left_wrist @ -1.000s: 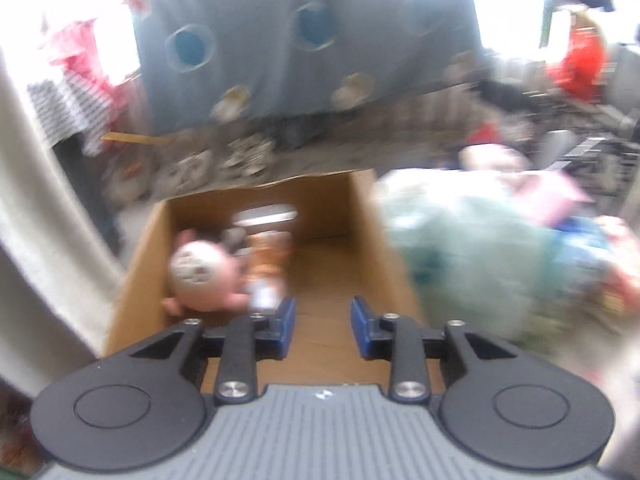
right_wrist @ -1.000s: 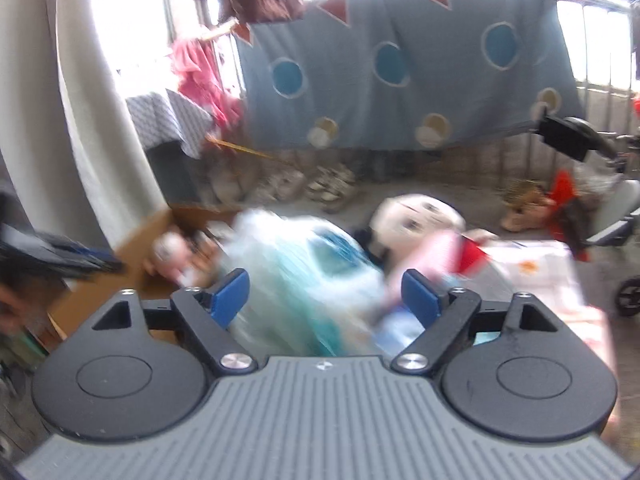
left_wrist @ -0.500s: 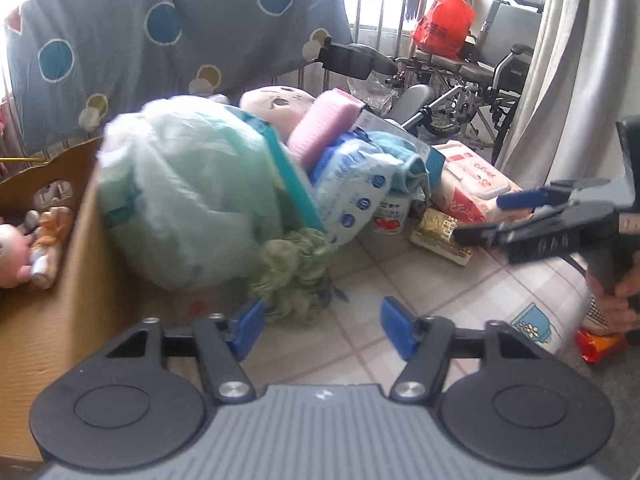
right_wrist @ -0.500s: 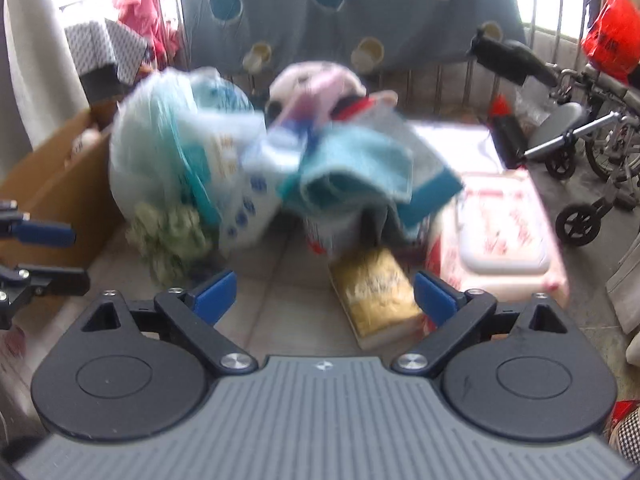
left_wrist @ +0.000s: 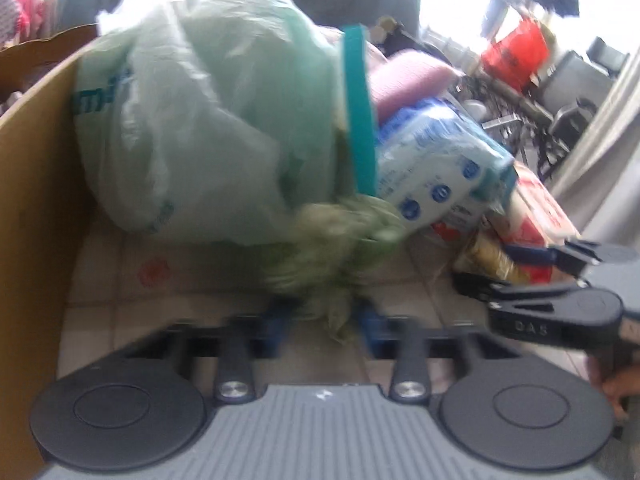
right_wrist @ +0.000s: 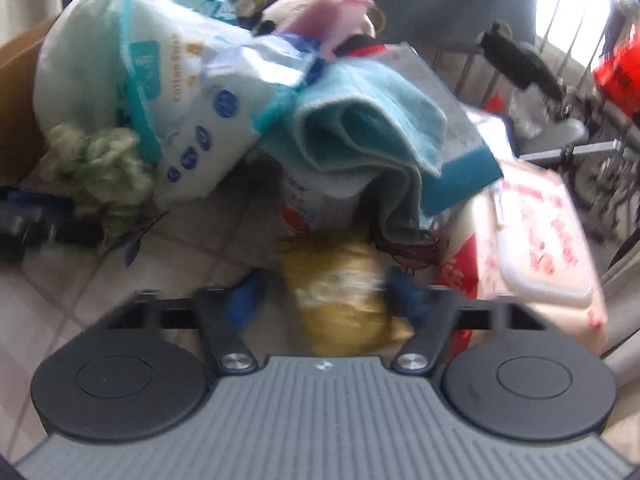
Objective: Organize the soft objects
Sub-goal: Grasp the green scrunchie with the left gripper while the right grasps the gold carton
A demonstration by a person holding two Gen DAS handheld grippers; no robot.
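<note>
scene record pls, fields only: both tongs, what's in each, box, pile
left tongs: closed on green fluffy cloth, jaws just closing
right tongs: around yellow packet, jaws just closing, pad contact unclear from blur
cardboard box: left of pile
pile: pale green plastic bag, blue towel, wipes pack
floor: tiled

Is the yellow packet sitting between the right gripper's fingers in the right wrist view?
Yes, the yellow packet lies on the tiled floor directly between the blue fingertips of the right gripper.
</note>
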